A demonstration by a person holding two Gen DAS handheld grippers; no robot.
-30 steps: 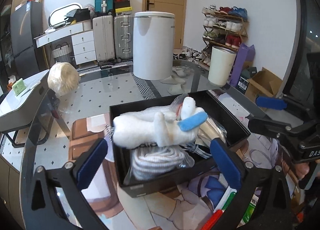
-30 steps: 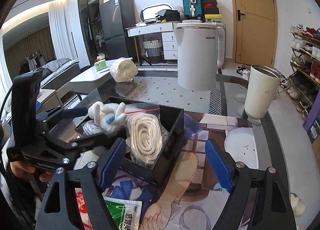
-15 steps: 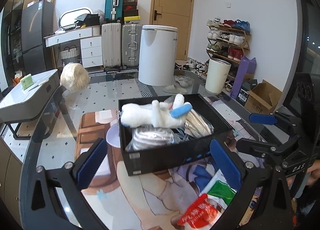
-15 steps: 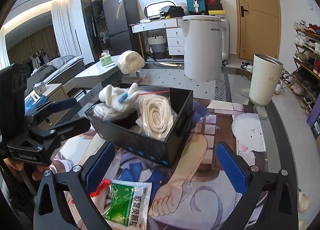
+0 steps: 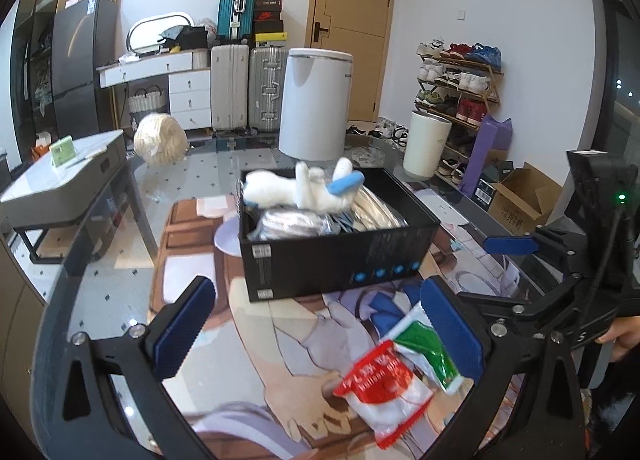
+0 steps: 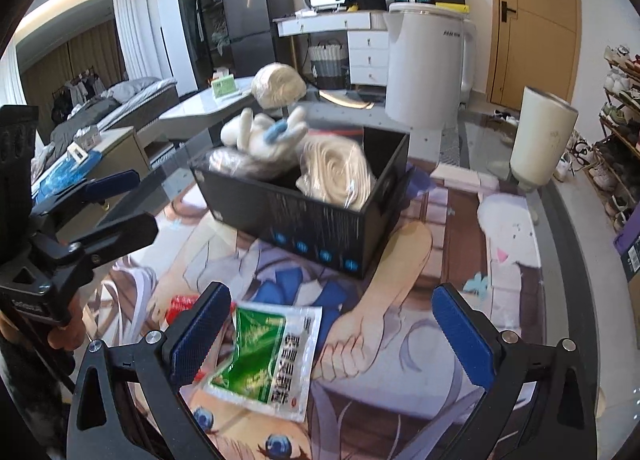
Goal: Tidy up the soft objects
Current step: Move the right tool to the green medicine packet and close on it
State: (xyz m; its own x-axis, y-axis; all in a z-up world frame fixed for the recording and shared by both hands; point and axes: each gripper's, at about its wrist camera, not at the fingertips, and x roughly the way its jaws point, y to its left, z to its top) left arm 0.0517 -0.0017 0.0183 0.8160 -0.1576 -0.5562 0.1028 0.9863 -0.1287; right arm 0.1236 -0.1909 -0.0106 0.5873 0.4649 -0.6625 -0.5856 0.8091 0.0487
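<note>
A black box [image 5: 336,256] [image 6: 304,216] stands on the printed mat. A white plush toy with a blue patch [image 5: 300,190] [image 6: 264,132] lies on top of bagged rope coils [image 6: 340,172] inside it. A red packet [image 5: 380,384] and a green packet [image 5: 428,348] [image 6: 264,356] lie on the mat in front of the box. My left gripper [image 5: 316,332] is open and empty, pulled back from the box. My right gripper [image 6: 332,332] is open and empty above the green packet.
A ball of cream yarn [image 5: 160,138] [image 6: 278,84] sits at the far side of the glass table [image 5: 112,280]. A white bin [image 5: 314,104] and a cream cylinder [image 6: 544,144] stand beyond it. A grey side table [image 5: 60,184] is at left.
Both grippers have drawn back and down from the box, still open. The plush toy now rests in the box. The red and green packets have come into view.
</note>
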